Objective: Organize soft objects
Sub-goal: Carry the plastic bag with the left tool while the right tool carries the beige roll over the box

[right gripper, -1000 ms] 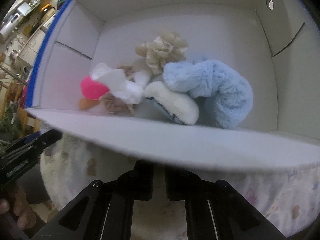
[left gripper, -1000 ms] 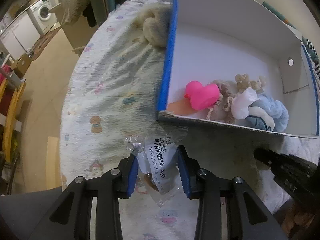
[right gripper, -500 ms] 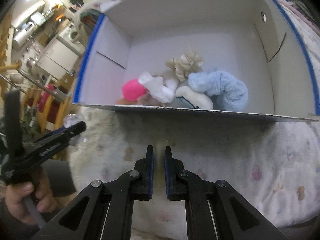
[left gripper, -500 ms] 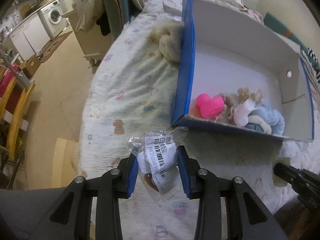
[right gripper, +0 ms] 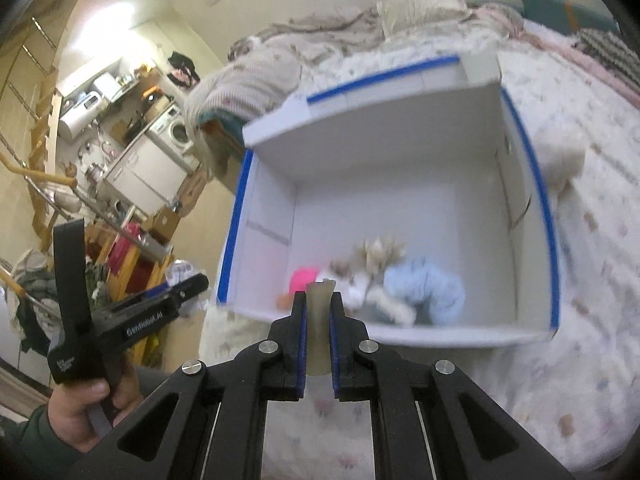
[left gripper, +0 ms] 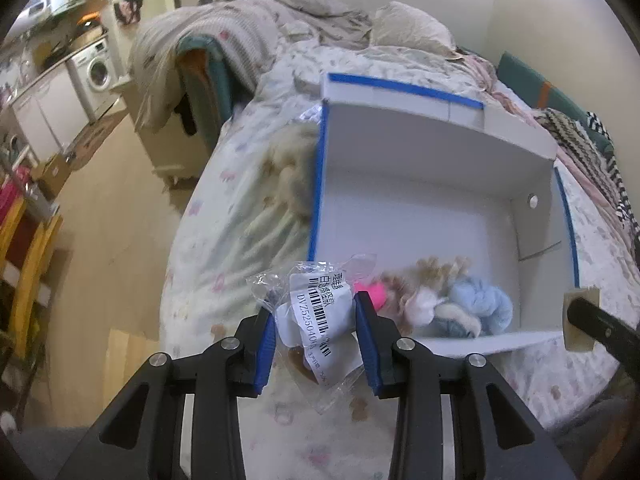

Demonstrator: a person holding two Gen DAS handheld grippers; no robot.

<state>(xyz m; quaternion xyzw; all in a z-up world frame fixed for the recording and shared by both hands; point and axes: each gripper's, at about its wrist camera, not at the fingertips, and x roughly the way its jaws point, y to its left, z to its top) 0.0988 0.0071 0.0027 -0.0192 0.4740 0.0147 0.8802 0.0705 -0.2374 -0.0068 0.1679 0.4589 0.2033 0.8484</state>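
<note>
A white cardboard box with blue-taped rims (left gripper: pixel 440 216) is sitting open on the pale printed bedspread (left gripper: pixel 224 216), filling the centre of both views; inside it, bunched along the near wall, a bright pink soft toy (right gripper: pixel 305 279) is lying at the left of the pile, a small white plush piece (left gripper: pixel 420 304) and a beige frilly fabric piece (right gripper: pixel 378 252) are lying in the middle, and a light blue fluffy plush (right gripper: pixel 428 286) is lying at the right, all touching one another; the rest of the box floor is showing bare.

I am gripping a clear plastic packet with a barcode label (left gripper: pixel 316 320) in my left gripper (left gripper: pixel 316 340), its blue pads pressing the packet from both sides, low in the centre of the left view and in front of the box's near left corner; my right gripper (right gripper: pixel 319 340) is clamping a thin beige flat piece (right gripper: pixel 319 320) upright between its nearly closed pads, in front of the box's near wall.

A cream fuzzy plush (left gripper: pixel 292 172) is lying on the bedspread against the box's left wall; another cream soft lump (right gripper: pixel 560 156) is showing just outside the right wall, blurred.

Rumpled blankets and pillows (left gripper: pixel 320 20) are piled beyond the box in the upper frame; the bed edge is dropping to wooden floor (left gripper: pixel 108 220) at the left.
</note>
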